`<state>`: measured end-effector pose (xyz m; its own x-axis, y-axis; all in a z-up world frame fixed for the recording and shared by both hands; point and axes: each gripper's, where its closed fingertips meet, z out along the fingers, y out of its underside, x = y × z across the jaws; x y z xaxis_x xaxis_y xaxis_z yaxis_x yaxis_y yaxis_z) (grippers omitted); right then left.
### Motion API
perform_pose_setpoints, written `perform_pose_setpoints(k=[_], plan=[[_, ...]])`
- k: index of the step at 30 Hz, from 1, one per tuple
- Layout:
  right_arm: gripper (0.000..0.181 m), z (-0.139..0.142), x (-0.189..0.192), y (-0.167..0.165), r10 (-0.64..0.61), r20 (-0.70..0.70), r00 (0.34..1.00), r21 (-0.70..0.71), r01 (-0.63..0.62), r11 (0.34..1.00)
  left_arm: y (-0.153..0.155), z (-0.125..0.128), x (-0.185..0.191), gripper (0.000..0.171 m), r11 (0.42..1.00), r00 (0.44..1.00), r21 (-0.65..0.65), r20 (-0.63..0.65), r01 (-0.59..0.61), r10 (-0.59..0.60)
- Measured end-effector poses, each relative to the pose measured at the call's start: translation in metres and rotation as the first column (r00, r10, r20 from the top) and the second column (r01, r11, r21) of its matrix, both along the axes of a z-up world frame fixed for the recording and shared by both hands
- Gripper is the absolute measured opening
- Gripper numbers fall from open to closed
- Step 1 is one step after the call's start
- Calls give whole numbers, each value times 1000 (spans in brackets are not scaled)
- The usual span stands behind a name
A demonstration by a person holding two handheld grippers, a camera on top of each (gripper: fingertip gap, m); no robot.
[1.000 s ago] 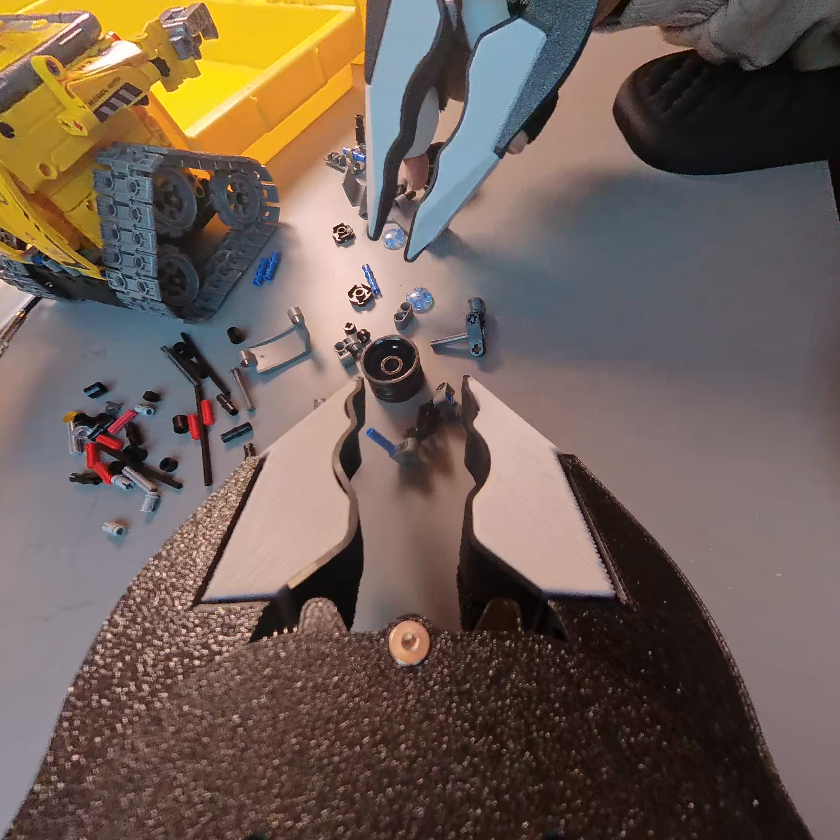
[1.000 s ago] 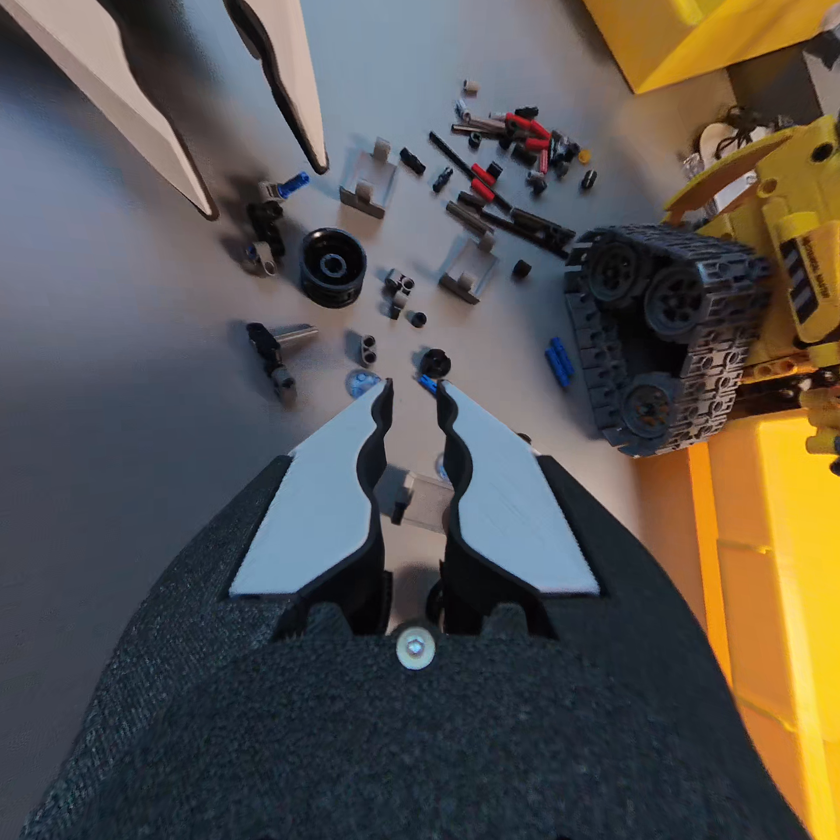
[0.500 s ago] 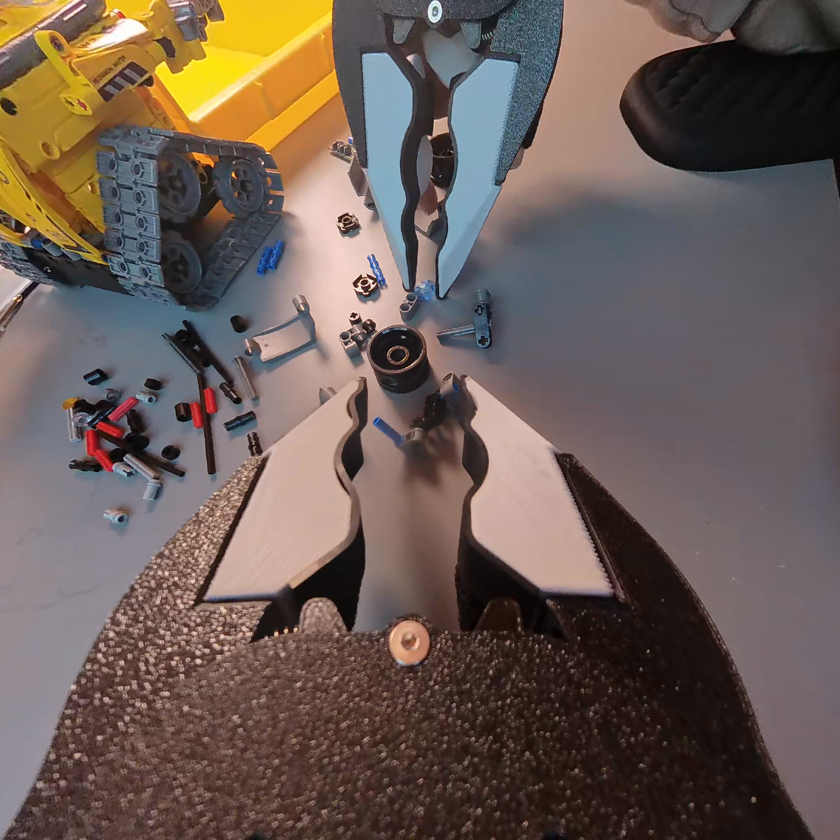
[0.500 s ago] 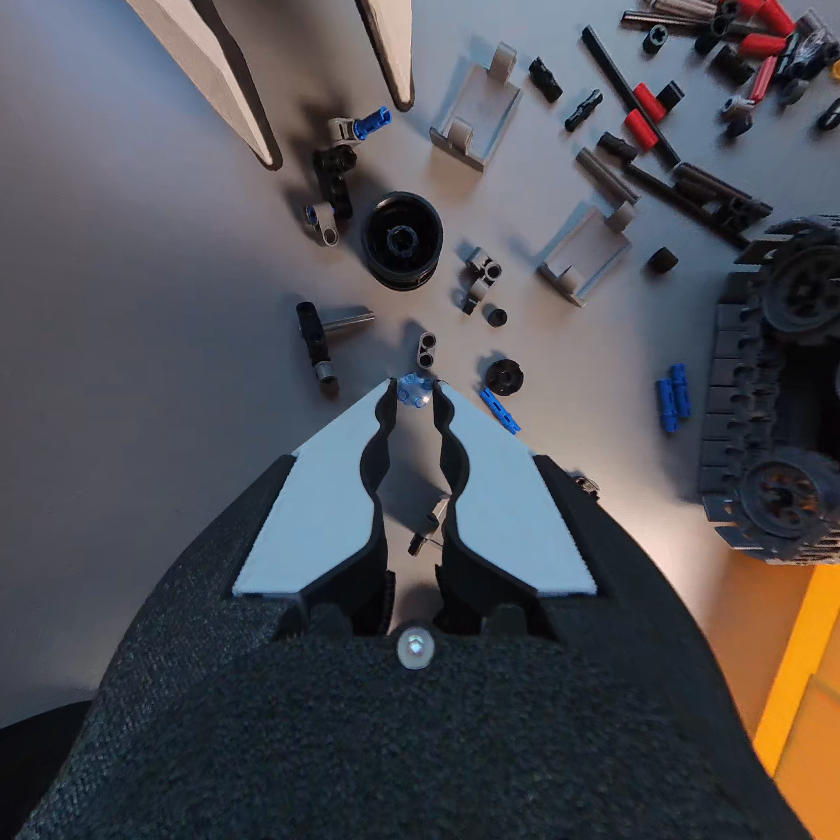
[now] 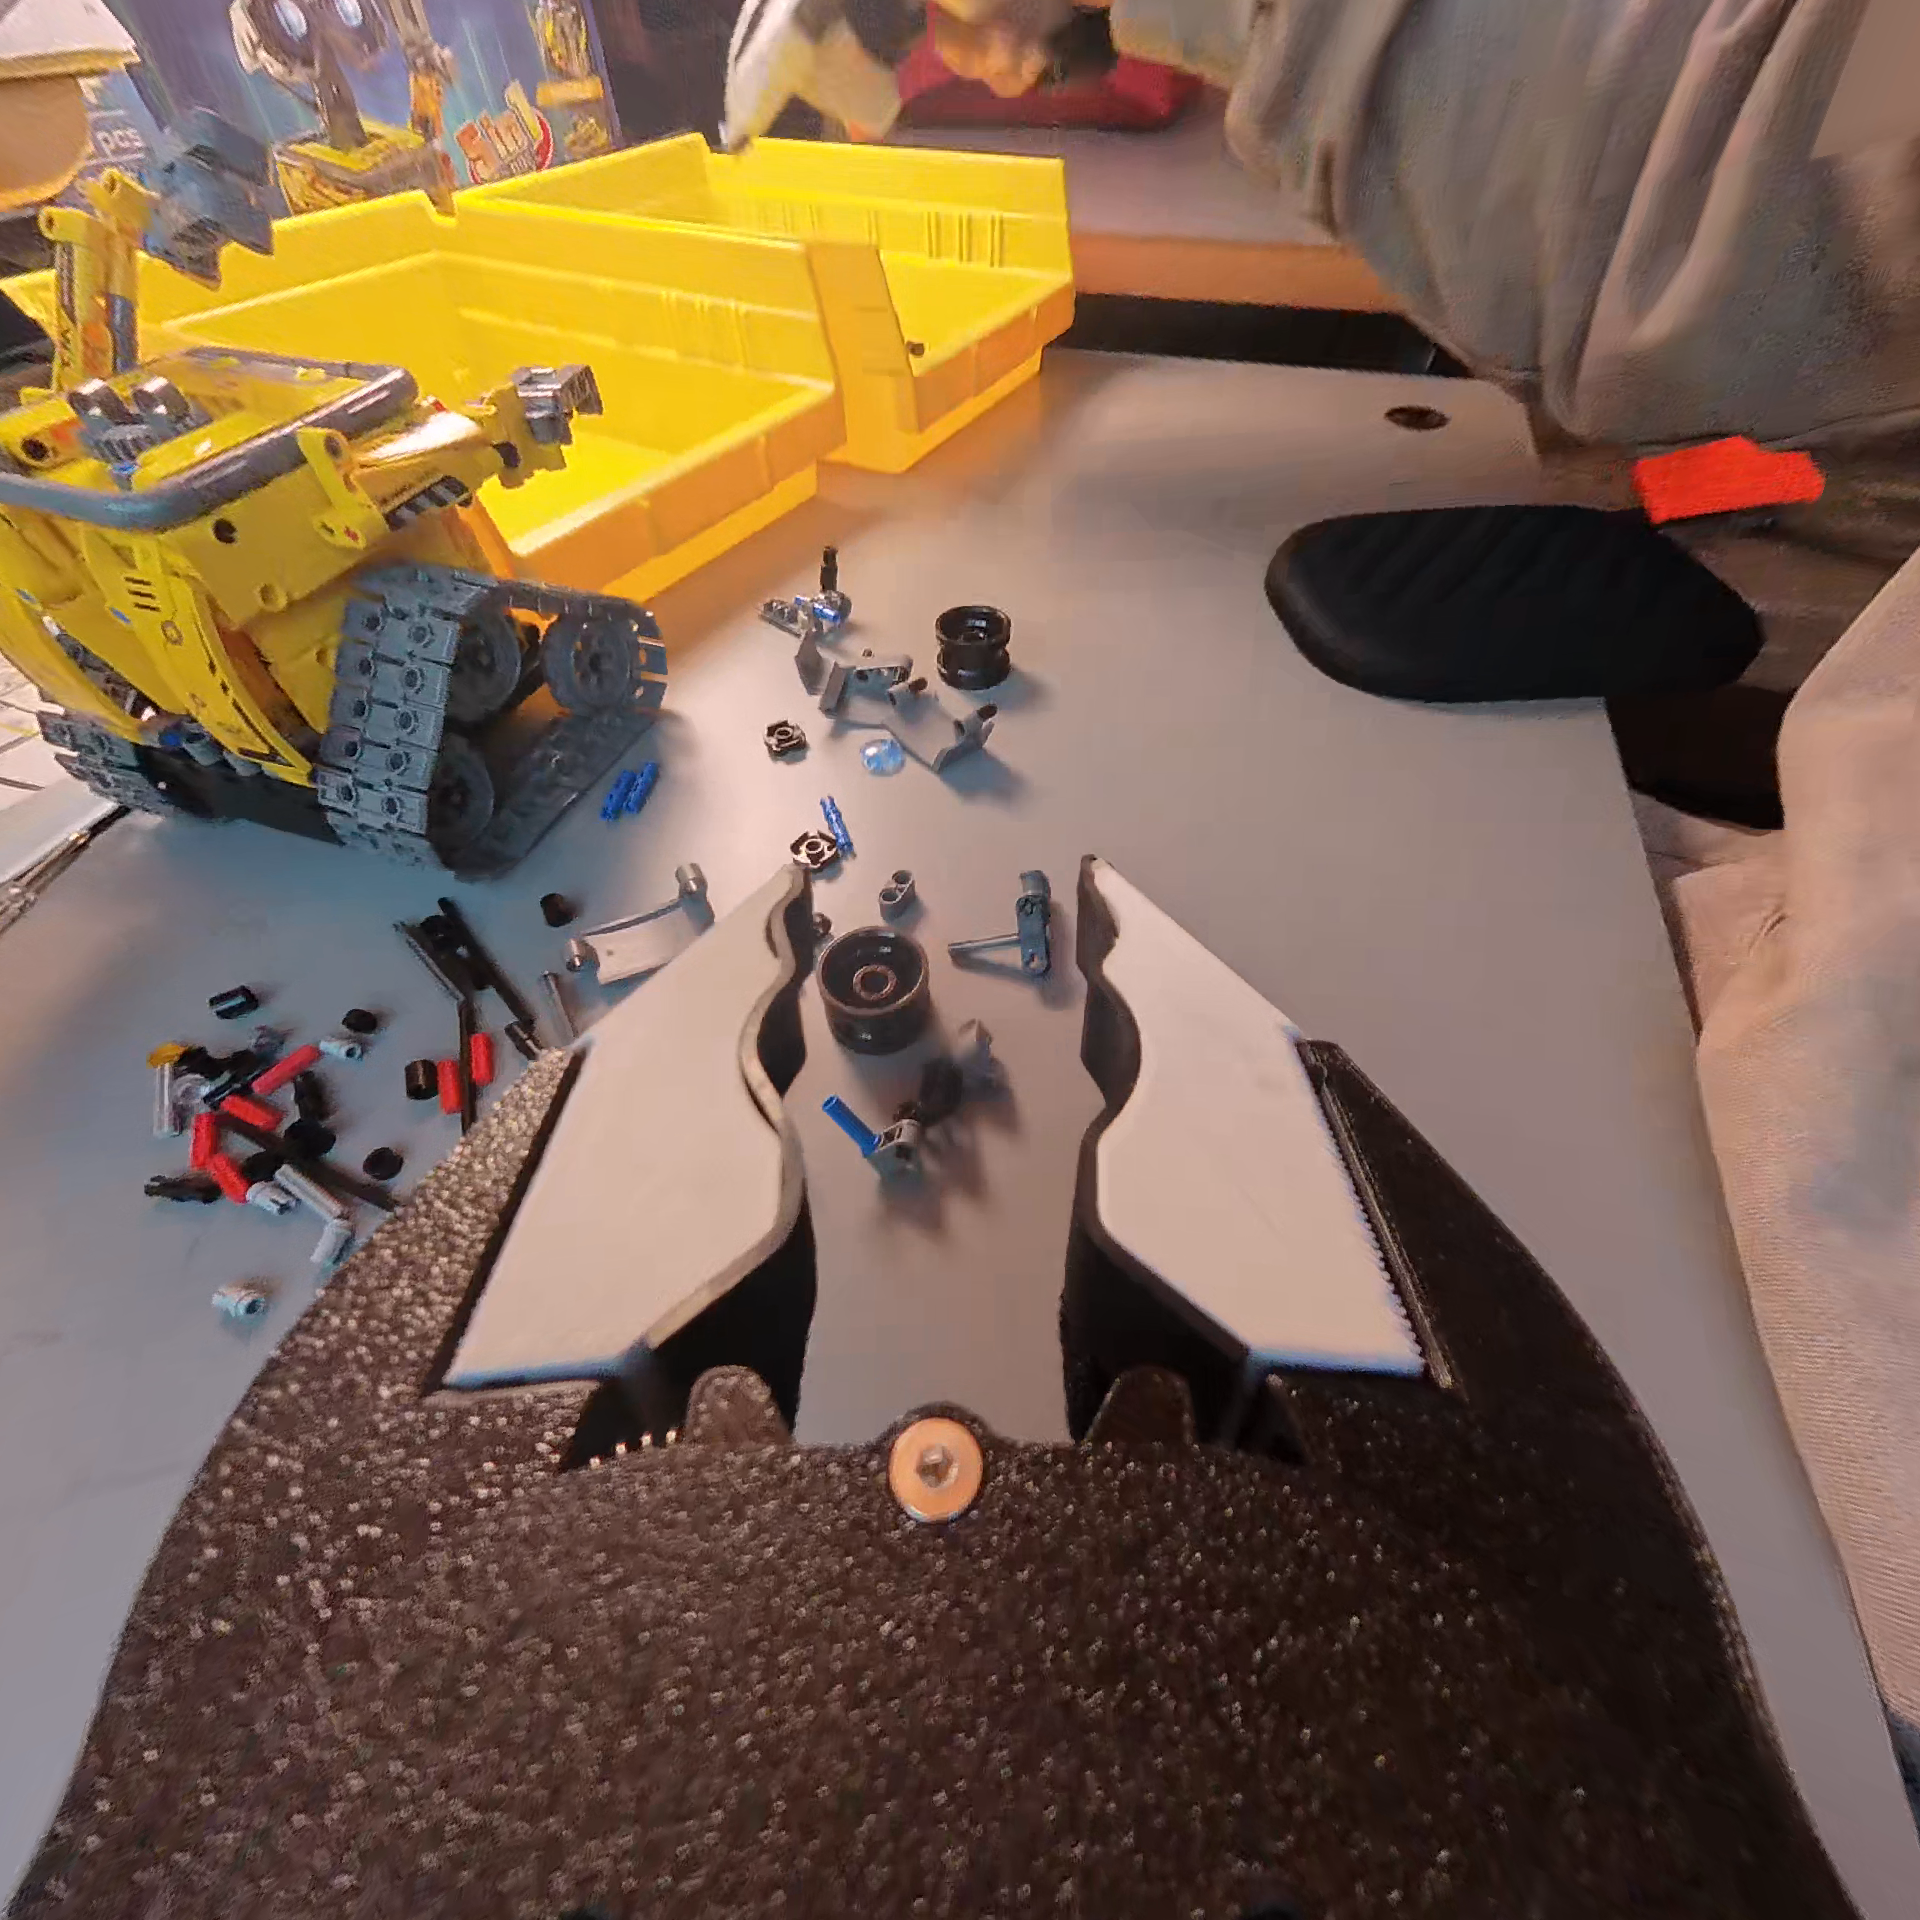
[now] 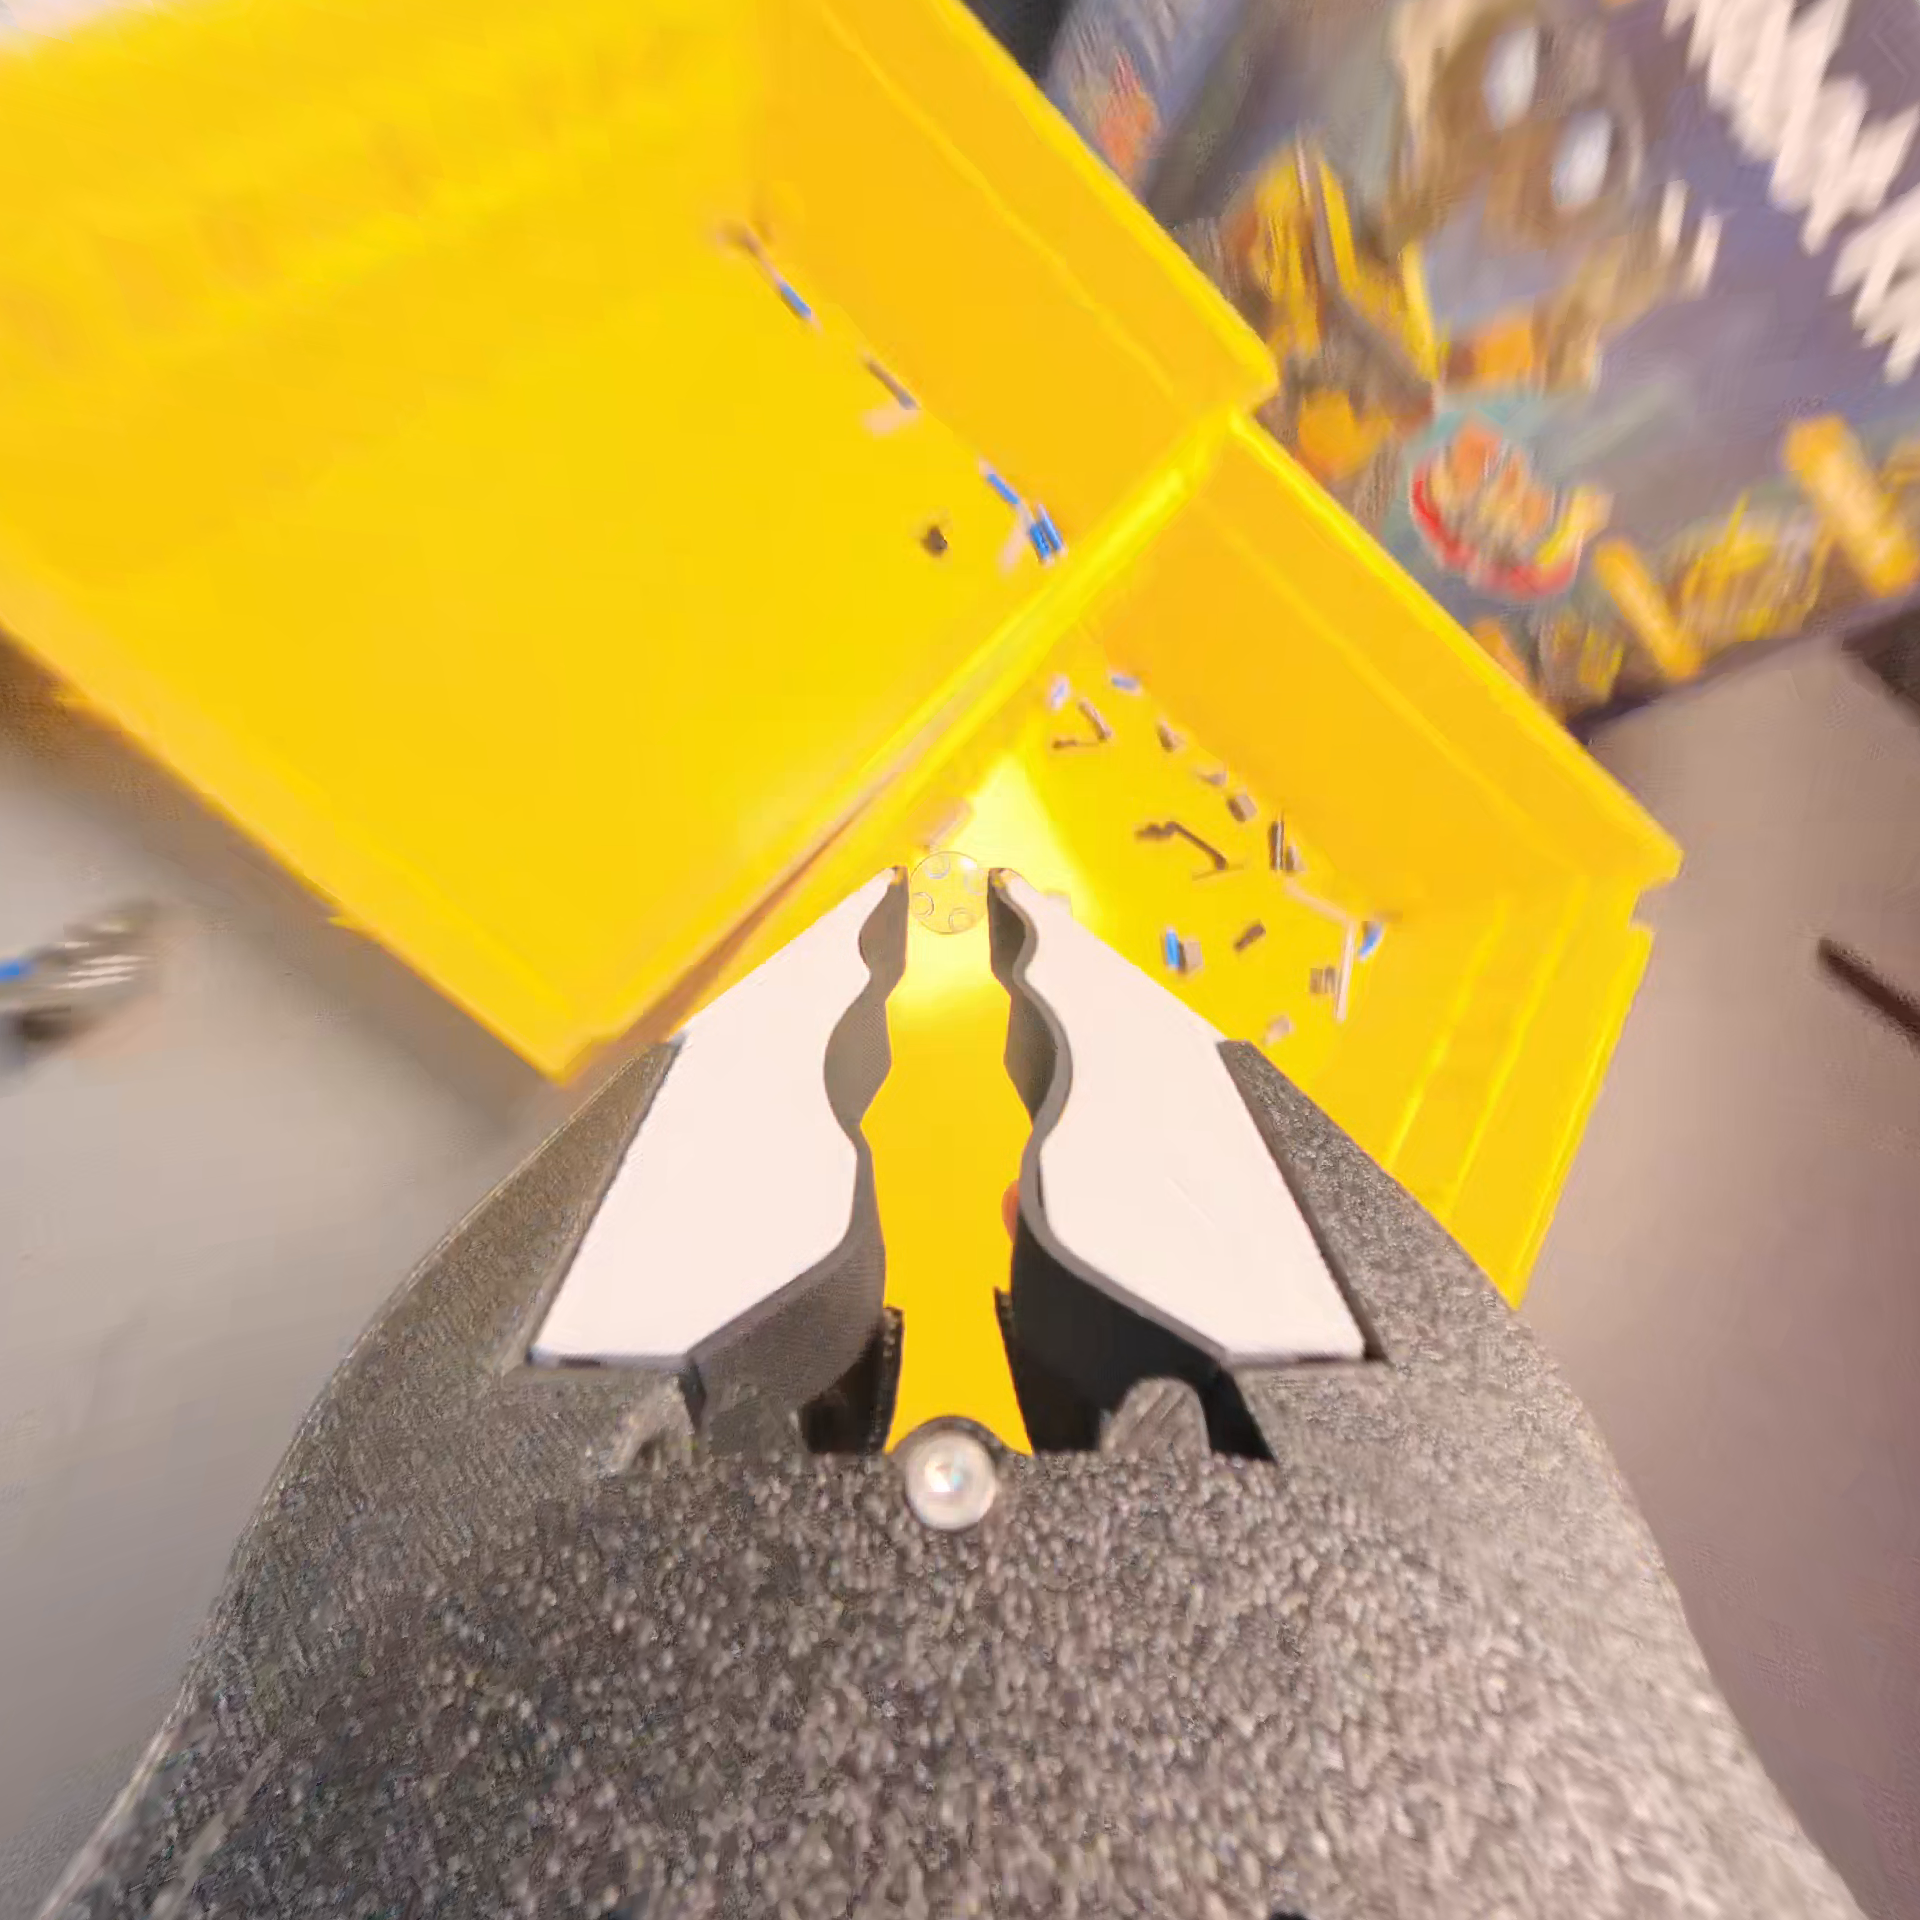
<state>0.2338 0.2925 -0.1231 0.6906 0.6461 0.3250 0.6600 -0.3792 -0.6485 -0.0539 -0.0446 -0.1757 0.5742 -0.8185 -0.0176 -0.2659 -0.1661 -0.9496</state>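
My right gripper (image 6: 943, 896) is shut on a small clear round stud piece (image 6: 943, 894), pinched at the fingertips. It hangs over the yellow bins (image 6: 623, 499), above the compartment (image 6: 1475, 831) that holds several small grey and blue pieces. My left gripper (image 5: 940, 878) is open and empty, low over the grey table (image 5: 1299, 831). A black wheel (image 5: 871, 985) and a blue-and-grey pin assembly (image 5: 883, 1127) lie between its fingers. The right gripper's tip (image 5: 769, 62) shows blurred at the top of the left wrist view.
A yellow tracked toy vehicle (image 5: 239, 623) stands at the left, with yellow bins (image 5: 727, 343) behind it. Loose red, black and grey pins (image 5: 260, 1112) lie at the left. A second black wheel (image 5: 971, 646), grey brackets (image 5: 873, 681) and a clear blue stud (image 5: 883, 756) lie farther off. A person's sleeve (image 5: 1558, 208) is at the right. The left gripper's tips are roughly 45 cm from the right gripper's. My left tips are roughly 20 cm from the yellow tracked toy vehicle (image 5: 239, 623).
My right gripper closed on the clear stud on the table, lifted it and swung over the yellow bins. My left gripper opened wider and stayed by the black wheel.
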Motion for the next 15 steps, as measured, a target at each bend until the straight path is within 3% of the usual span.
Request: perform_pose_setpoints(k=[4,7,9,11,13,15], plan=[[14,-92,58,40,-175,37,984,-233,179,956,2,3,-4,61,1000,1000,4,22,-17,17],[14,-124,67,43,-174,116,978,-271,200,942,6,1,-10,63,999,999,-14,29,-44,44],[20,-110,64,46,-182,96,979,-232,200,952,9,-3,-13,64,998,998,-27,17,-59,59],[26,-68,53,49,-172,40,984,-84,175,981,10,-8,-14,62,997,998,-45,-1,-66,66],[29,-11,3,24,4,-75,997,55,0,999,12,-15,-14,62,995,997,-68,-27,-74,73],[29,25,-67,-35,279,-145,949,113,-265,958,13,-21,-13,62,993,996,-88,-48,-79,75]])
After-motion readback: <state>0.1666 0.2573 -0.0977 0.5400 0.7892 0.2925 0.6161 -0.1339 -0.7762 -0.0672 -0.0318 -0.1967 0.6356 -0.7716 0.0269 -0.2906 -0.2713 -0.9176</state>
